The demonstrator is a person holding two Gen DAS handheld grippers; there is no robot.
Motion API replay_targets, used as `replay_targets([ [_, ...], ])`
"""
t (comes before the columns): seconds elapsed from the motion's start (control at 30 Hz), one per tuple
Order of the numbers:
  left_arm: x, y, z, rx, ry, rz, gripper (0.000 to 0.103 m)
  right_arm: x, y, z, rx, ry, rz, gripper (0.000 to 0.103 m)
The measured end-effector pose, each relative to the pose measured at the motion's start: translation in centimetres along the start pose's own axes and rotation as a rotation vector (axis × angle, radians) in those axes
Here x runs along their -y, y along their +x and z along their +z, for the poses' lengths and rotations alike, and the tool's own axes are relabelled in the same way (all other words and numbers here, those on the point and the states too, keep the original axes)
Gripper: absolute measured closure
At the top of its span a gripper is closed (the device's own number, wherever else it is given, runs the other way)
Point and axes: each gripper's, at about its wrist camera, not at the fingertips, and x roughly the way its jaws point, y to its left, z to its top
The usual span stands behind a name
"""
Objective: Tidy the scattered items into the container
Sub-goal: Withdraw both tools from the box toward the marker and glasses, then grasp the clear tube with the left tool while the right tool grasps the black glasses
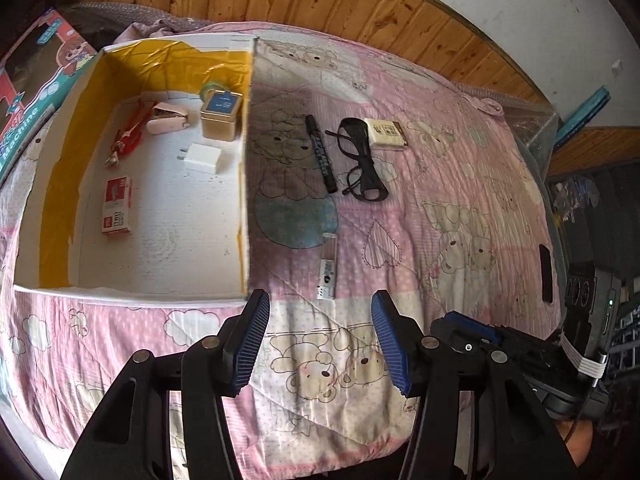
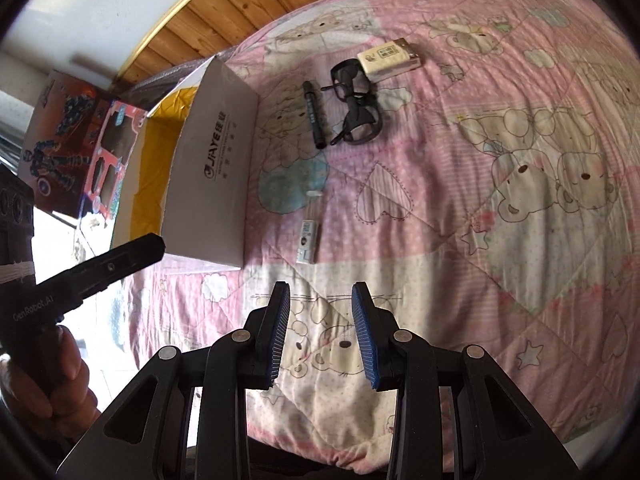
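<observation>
Pink quilted cotton, printed with cartoon bears, hearts and clouds, covers the bed [image 1: 460, 184] on which everything lies. At its left sits the box [image 1: 246, 168], an open cardboard container with white walls, a scuffed white floor and strips of glossy yellow tape lining its inner sides; the right wrist view shows printed lettering on its outer wall.

Inside the box lie a small red-and-white carton [image 1: 117, 205], a white charger plug [image 1: 202, 157], a square gold-toned tin with a blue lid [image 1: 221, 114], a pink stapler-like thing [image 1: 168, 119] and a red tasselled ornament [image 1: 127, 133].

On the quilt to the right of the box are the scattered items: a slim black marker [image 1: 320, 153] with pale lettering, black-framed glasses [image 1: 362, 160] with folded arms, a cream rectangular packet [image 1: 386, 133] touching the far end of the glasses, and nearer the cameras a clear narrow tube with a printed label [image 1: 328, 268].

The left gripper [image 1: 320, 334] has black struts and ribbed blue pads; its fingers [image 1: 250, 344] are spread wide, released, gripping nothing, hovering over the quilt just short of the clear tube. The right gripper [image 2: 320, 330] is likewise released and empty, its fingers [image 2: 366, 340] apart above a bear print. In the right wrist view a hand [image 2: 60, 384] holds the left gripper's handle at the lower left.
</observation>
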Motion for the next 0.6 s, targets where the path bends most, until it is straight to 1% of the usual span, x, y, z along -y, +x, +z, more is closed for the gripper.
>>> replay_targets([
  [0.13,2.5,2.8,0.3,-0.037,0.053,-0.004,0.048,1.1,-0.7,2.0,0.031,0.018,-0.005,0.067],
  [0.3,3.4,6.8,1.3,-0.081,0.063,0.006,0.048,1.1,-0.6,5.9,0.055,-0.002,0.001,0.067],
  [0.43,3.3,9.8,1.9,-0.110,0.049,0.016,0.048,0.4,0.7,9.0,0.047,-0.042,-0.005,0.067],
  [0.5,2.9,11.4,2.1,-0.127,0.027,0.019,0.048,0.2,1.9,10.4,0.036,-0.058,-0.020,0.065],
  [0.57,2.1,12.8,2.3,-0.144,-0.012,0.012,0.048,0.1,3.4,11.8,0.018,-0.076,-0.033,0.060],
  [0.6,1.7,13.4,2.3,-0.152,-0.031,0.011,0.048,0.1,4.1,12.5,0.009,-0.085,-0.043,0.060],
])
